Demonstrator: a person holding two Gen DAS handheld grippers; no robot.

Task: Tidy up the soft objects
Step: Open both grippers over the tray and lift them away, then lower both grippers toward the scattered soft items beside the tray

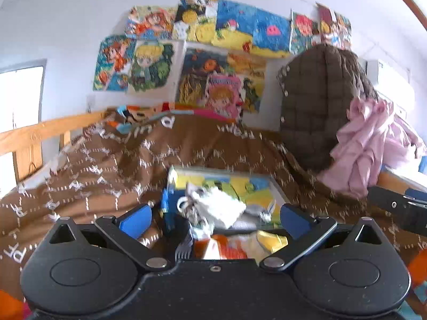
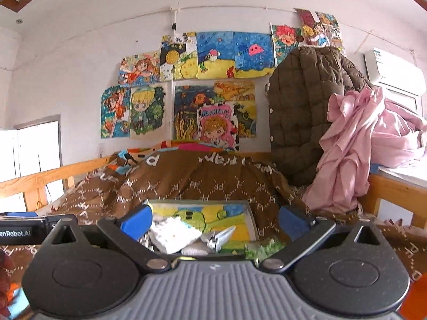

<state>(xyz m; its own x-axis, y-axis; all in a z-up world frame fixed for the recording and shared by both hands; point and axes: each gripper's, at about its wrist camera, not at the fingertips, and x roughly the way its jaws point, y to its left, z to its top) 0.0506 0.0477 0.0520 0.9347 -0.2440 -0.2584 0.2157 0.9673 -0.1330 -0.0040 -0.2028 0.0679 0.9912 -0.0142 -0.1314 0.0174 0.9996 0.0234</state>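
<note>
Blurred white soft object (image 1: 216,208) behind left gripper (image 1: 216,217) housing

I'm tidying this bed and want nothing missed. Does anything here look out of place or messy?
Yes. A pink cloth hangs crumpled beside the brown quilted jacket, unfolded. On the rumpled brown blanket, a drawing lies under a loose white cloth.

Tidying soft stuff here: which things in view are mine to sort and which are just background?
To sort, probably:
white soft item on the painted board
pink cloth
brown quilted jacket
brown patterned blanket

Background:
wall drawings
air conditioner
wooden bed rail

Left gripper and right gripper are open.
</note>
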